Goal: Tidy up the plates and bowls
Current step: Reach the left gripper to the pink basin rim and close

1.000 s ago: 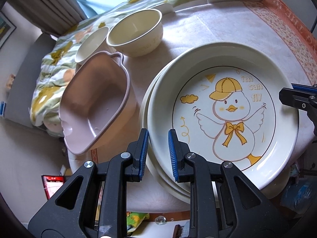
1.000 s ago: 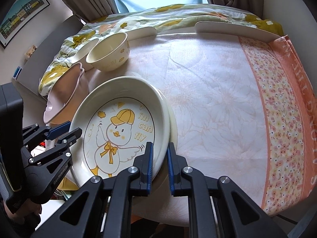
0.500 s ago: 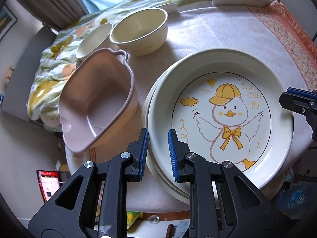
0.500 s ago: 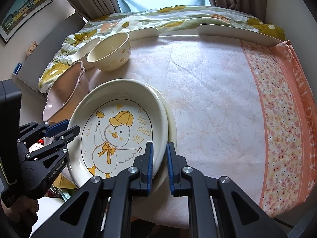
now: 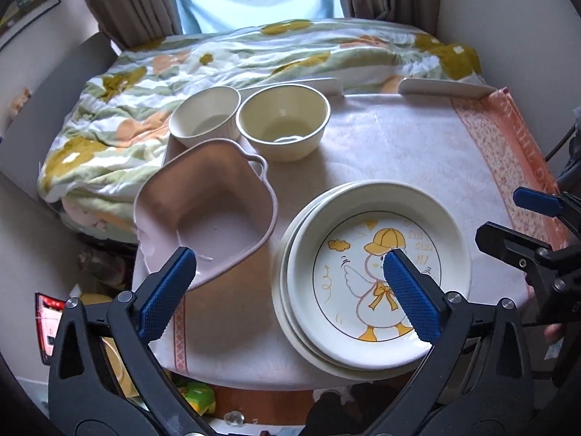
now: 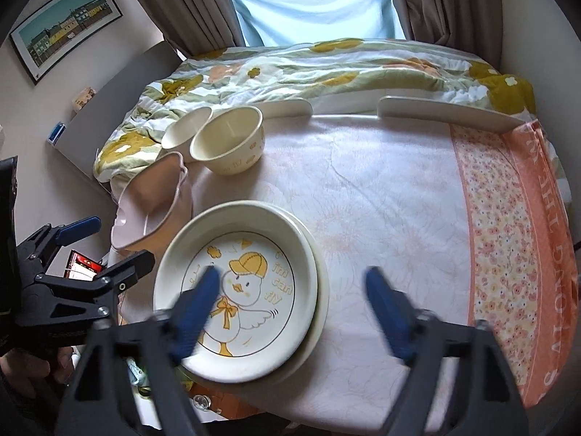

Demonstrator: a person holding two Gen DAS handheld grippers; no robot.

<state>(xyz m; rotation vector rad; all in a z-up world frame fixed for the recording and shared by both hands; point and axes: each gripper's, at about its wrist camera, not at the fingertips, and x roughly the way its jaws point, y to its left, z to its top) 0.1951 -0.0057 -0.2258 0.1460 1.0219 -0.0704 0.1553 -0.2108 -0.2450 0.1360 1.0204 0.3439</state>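
The duck plate [image 5: 377, 276] lies on top of a stack of plates [image 5: 290, 312] at the near edge of the table [image 5: 392, 152]; the stack is on a pale cloth [image 6: 381, 196] with an orange flowered border. The left gripper [image 5: 290, 290] hangs above the plate's left side; its jaws have just been opening and now stand wide apart, with nothing pressed between them. The right gripper [image 6: 294, 301] is above the plate's right rim; its jaws have also just been opening, they are blurred, wide apart, and hold nothing. Left of the stack stands a pink dish [image 5: 207, 218]; behind it two cream bowls [image 5: 283, 127] sit just beside each other; a flowered blanket [image 5: 218, 58] lies beyond.
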